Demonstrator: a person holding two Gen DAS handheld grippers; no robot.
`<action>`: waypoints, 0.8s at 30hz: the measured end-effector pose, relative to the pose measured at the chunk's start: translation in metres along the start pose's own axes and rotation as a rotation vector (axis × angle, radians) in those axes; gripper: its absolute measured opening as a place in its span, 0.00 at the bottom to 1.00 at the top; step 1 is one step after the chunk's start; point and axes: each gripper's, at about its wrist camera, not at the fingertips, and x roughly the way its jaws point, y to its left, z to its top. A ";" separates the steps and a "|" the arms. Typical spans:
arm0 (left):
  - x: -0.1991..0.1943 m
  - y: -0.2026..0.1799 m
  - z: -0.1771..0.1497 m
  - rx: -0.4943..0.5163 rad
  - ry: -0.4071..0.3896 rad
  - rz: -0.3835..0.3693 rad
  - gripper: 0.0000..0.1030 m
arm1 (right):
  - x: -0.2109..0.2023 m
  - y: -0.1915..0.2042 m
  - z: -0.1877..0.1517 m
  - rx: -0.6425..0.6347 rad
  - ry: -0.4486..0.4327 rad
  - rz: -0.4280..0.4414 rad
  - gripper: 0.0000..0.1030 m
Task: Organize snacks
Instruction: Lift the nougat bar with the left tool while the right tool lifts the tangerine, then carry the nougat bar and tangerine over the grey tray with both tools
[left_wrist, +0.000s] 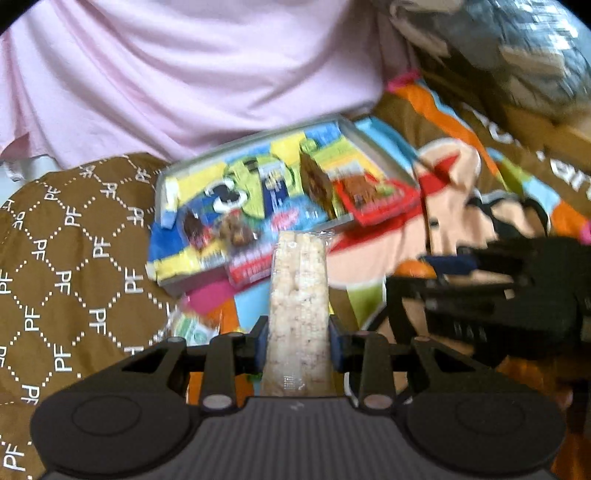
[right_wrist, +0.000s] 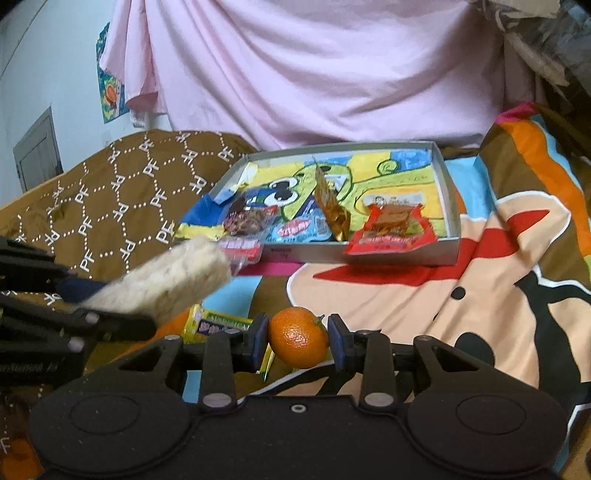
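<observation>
My left tongs (left_wrist: 298, 338) grip a wrapped rice cracker bar (left_wrist: 298, 295) that sticks out forward between the pads, my right tongs (right_wrist: 298, 338) clamp a tangerine (right_wrist: 298, 336), both held short of the snack tray (right_wrist: 448, 206) on the bedspread (right_wrist: 480, 295).

Soft, even indoor light, no hard shadows or glare. Left wrist view is motion-blurred, worst at upper right with blocky smear; right wrist view is sharper. Both show fisheye bending and dark corners.
</observation>
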 end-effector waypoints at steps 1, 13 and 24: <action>0.001 0.001 0.004 -0.017 -0.013 0.001 0.34 | -0.001 -0.001 0.001 0.003 -0.009 -0.004 0.35; 0.029 0.014 0.050 -0.168 -0.152 0.025 0.34 | -0.006 -0.025 0.035 0.036 -0.196 -0.078 0.35; 0.095 0.025 0.093 -0.244 -0.198 0.024 0.34 | 0.053 -0.067 0.072 0.073 -0.269 -0.129 0.35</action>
